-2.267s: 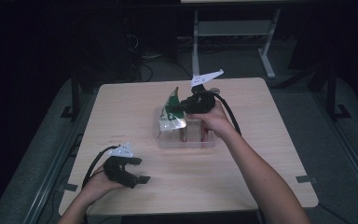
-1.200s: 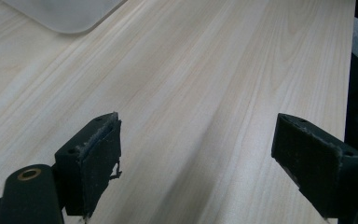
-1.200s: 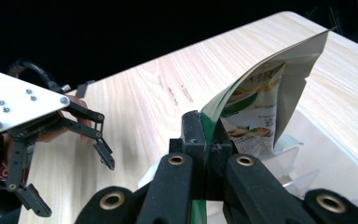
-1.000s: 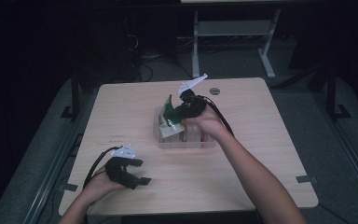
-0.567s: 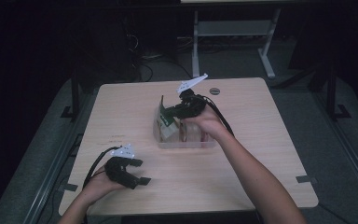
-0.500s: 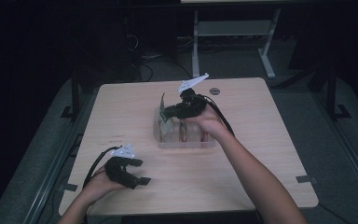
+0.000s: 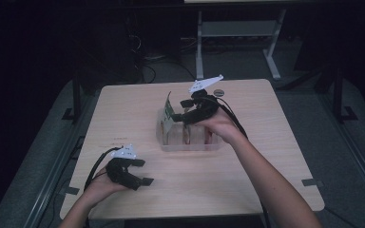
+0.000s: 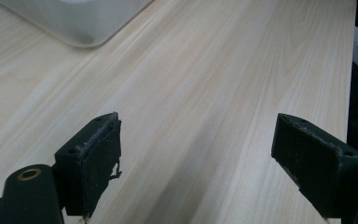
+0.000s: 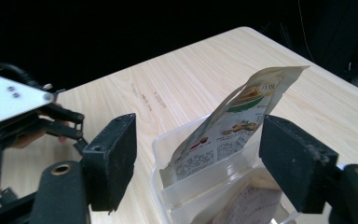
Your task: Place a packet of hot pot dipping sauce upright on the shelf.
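On the light wooden desk (image 7: 123,109) stands a clear plastic bin (image 7: 190,141), and a printed snack pouch (image 9: 233,128) leans upright at its end compartment, propped against the bin's wall with its top edge rising above the rim. In the high view the same pouch (image 7: 168,111) stands at the bin's left end, just beside the right tongs (image 7: 186,110), which hover over the bin in the person's right hand (image 7: 218,126). The right tongs' jaws have just been opening and now stand wide; in the right gripper view (image 9: 196,158) the pouch shows in the gap between the two black pads, but neither pad presses on it, though the far pad looks very close to the pouch's edge and the angle makes the clearance hard to judge. More packets lie in the bin's other compartments, too dim to make out. A small dark round object (image 7: 218,92) sits on the desk behind the bin. The left tongs (image 7: 142,173) rest low on the desk near its front left corner, well apart from the bin, held in the left hand (image 7: 102,185); in the left gripper view (image 8: 196,154) their jaws are spread wide with bare wood between them, and a corner of the bin (image 8: 79,21) lies farther off.
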